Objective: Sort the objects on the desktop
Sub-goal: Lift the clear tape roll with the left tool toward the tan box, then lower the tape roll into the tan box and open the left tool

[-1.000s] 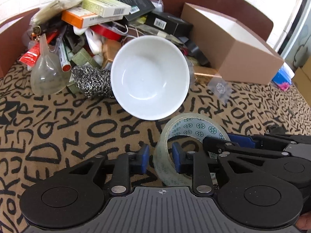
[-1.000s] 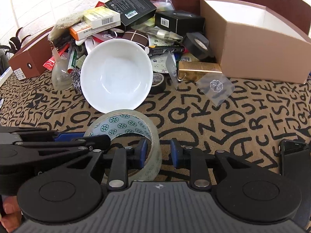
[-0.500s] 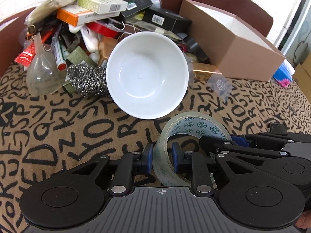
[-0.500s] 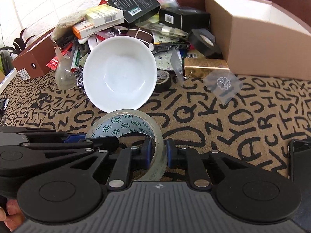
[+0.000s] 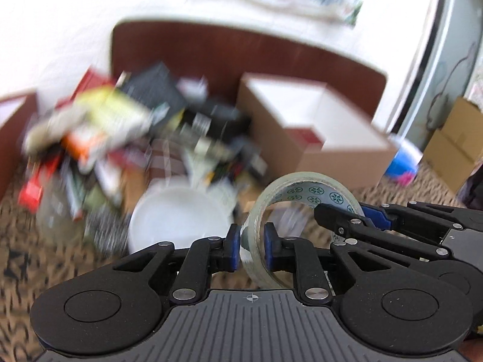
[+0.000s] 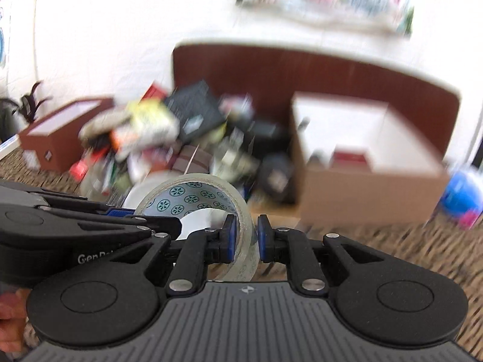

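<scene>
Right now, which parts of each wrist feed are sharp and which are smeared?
Left wrist view: the left gripper and the tape roll it clamps are crisp; the clutter pile, white bowl and open box are motion-smeared. Right wrist view: the right gripper and tape are sharp; the background streaks, and the fisheye bends the edges.

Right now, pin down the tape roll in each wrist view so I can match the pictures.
Left wrist view: tape roll low, right of centre, its left wall between this hand-held gripper's pads.
Right wrist view: tape roll low, left of centre, its right wall between this hand-held gripper's pads.
Shared landmark: open cardboard box, behind it and to the right.
</scene>
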Tool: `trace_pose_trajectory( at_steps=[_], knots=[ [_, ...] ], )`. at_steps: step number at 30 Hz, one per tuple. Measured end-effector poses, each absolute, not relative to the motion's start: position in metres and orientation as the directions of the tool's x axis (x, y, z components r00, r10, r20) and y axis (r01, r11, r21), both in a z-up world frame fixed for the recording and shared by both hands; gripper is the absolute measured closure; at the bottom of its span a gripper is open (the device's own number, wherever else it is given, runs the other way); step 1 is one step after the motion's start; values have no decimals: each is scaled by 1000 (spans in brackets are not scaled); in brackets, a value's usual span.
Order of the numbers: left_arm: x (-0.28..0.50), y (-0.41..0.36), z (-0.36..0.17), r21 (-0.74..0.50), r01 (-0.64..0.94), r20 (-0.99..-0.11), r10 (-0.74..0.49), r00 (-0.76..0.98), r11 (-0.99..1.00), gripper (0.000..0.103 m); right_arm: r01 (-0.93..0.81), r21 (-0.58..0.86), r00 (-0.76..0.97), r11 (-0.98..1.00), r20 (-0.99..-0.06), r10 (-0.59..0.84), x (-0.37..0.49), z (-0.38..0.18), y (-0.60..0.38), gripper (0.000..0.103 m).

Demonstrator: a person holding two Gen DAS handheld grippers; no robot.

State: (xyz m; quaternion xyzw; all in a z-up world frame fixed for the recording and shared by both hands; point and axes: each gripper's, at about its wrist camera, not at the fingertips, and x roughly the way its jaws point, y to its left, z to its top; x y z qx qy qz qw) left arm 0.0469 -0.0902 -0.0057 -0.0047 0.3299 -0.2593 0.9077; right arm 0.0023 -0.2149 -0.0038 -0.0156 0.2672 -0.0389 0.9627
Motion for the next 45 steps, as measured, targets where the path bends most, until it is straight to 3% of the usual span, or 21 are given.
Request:
trace_pose_trajectory(
  at_steps=[4,7,16,25,33,40,45],
  knots=[
    [69,-114,21,-168,506,-540,-508,671,846,92,106,-110,897,988,-418,-143,15,22,-234,89],
    [91,-132,26,-149,487,-543,-482,688,861,92,123,-150,898,981,-404,-174,34,18,-239,90],
    [131,-153,50,-130,469,-505,-466,727,873,93,114,25,923,993,-373,-96,78,42,-282,88],
    [176,-186,117,-102,462,-428,-458,779,881,93,106,50,949,993,-305,-86,128,104,-319,88],
    [254,-235,140,-179,476,-450,-502,738,861,93,118,-12,928,993,-353,-114,203,140,-368,86],
    [329,-274,51,-236,432,-603,-479,637,871,92,78,31,846,996,-531,-49,270,49,-416,86],
    [364,-298,-2,-206,415,-679,-435,592,886,92,76,114,786,991,-618,10,306,-14,-446,87]
  ],
)
